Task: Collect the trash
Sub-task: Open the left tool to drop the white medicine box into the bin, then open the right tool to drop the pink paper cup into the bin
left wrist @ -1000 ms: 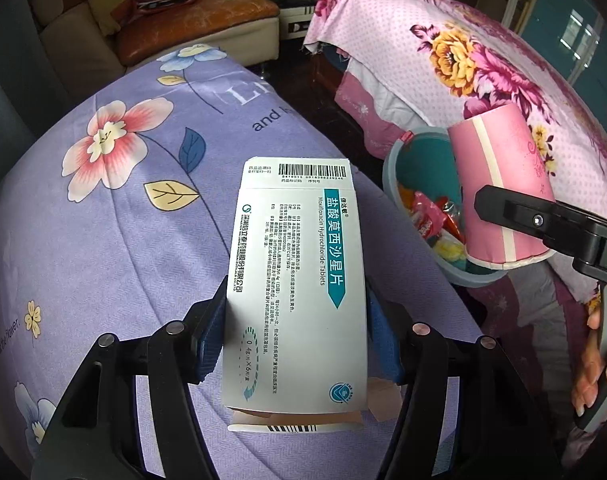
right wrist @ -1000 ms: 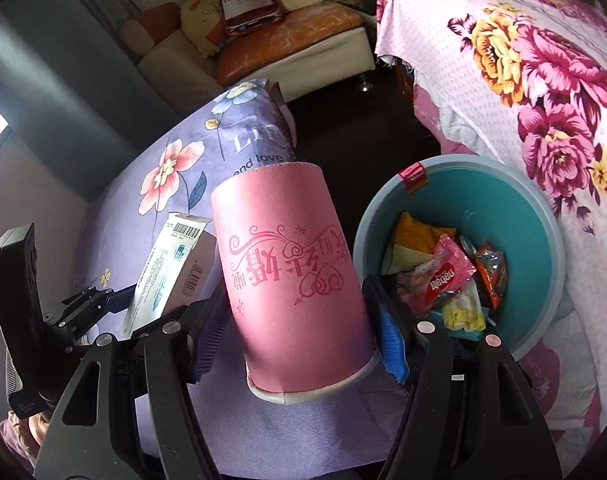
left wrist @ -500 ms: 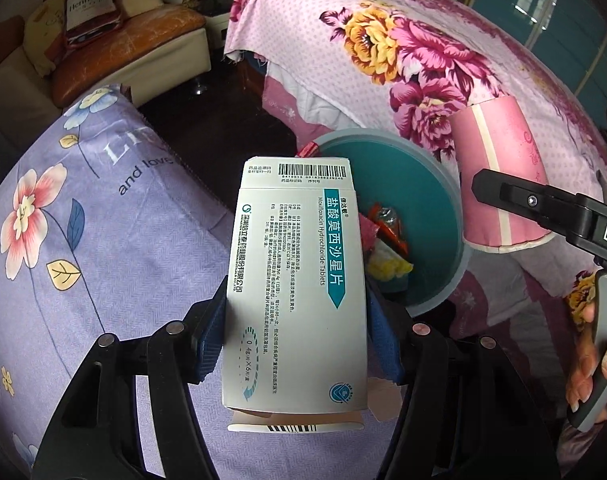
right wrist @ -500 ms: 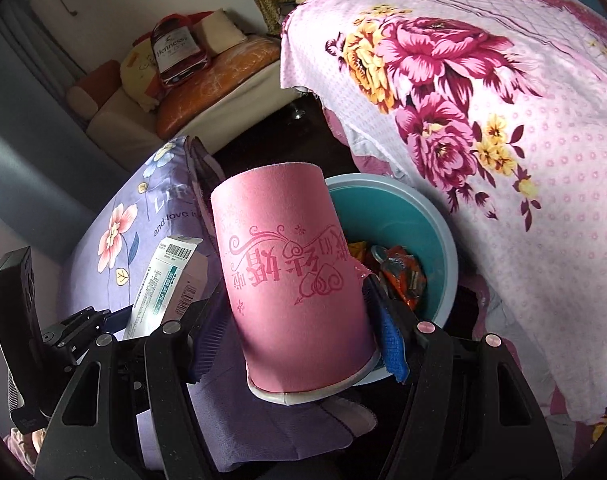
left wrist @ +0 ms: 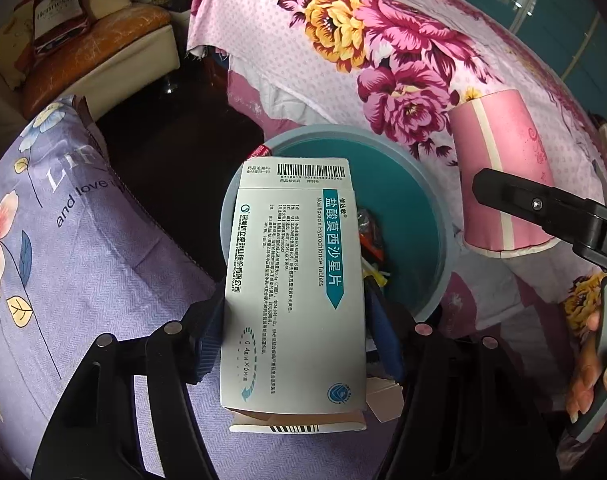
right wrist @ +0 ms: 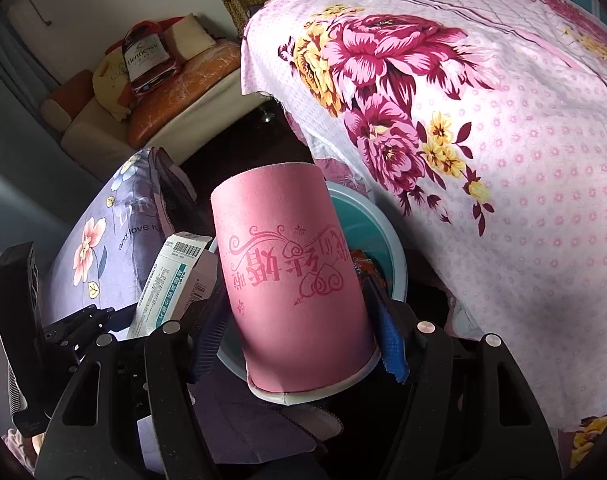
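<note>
My left gripper (left wrist: pixel 293 320) is shut on a white medicine box (left wrist: pixel 293 280) and holds it over the near rim of a teal trash bin (left wrist: pixel 407 184) that has several wrappers inside. My right gripper (right wrist: pixel 299 316) is shut on a pink paper cup (right wrist: pixel 291 276), held bottom forward beside the bin (right wrist: pixel 383 236). The cup (left wrist: pixel 503 172) also shows in the left wrist view at the right of the bin. The box (right wrist: pixel 171 280) shows at the left in the right wrist view.
A purple flowered cushion (left wrist: pixel 63 240) lies left of the bin. A pink flowered bedspread (left wrist: pixel 383 60) drapes behind and right of it. A sofa (left wrist: pixel 83 52) with a bag stands at the back left, across dark floor (left wrist: pixel 175 128).
Both grippers have swung right, from over the purple cushion toward the bin. The box now hangs over the bin's near rim, and the cup is closer to the bedspread side.
</note>
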### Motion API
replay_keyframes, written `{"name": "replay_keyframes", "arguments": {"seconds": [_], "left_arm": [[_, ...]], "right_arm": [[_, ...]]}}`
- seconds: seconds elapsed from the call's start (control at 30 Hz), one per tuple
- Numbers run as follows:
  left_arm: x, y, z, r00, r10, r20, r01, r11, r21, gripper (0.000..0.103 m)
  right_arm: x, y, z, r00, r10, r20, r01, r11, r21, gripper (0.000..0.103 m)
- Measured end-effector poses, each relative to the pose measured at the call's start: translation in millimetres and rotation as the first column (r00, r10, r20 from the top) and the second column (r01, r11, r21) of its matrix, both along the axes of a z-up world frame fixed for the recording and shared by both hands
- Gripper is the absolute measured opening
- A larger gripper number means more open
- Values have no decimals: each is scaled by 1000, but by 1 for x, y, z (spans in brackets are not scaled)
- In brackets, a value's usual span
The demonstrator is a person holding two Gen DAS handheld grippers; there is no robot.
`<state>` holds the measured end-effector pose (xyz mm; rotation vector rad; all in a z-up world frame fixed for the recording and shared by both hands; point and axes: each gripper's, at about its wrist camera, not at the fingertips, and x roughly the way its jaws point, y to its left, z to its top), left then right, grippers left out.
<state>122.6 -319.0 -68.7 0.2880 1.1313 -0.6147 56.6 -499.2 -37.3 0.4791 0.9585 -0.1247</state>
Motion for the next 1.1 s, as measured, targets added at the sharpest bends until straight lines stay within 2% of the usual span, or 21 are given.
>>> {"name": "replay_keyframes", "arguments": {"seconds": [0.13,0.23,0.27,0.7,1.1], "left_arm": [[5,-1,-3,1000,4,-14,-4,1000,-11,72],[9,1,-4,999,24,-27,-25,1000,-20,89],[11,3,-4,999,32,-26,-33,999,-24,90],[20,32,-6,993,105,-52,-107,994,-37,94],[20,52,-4,989,146,-10,-146,989,-20,94]], "right_arm": [[1,-4,1,1000,-8,-6,8,1000,-7,62],[2,-5,1,1000,-12,-11,12,1000,-10,62],[3,-5,1,1000,-12,-13,12,1000,-11,62],[18,4,-3,999,10,-42,-11,1000,-24,63],[35,19,-7,997,35,-72,-39,998,-46,64]]}}
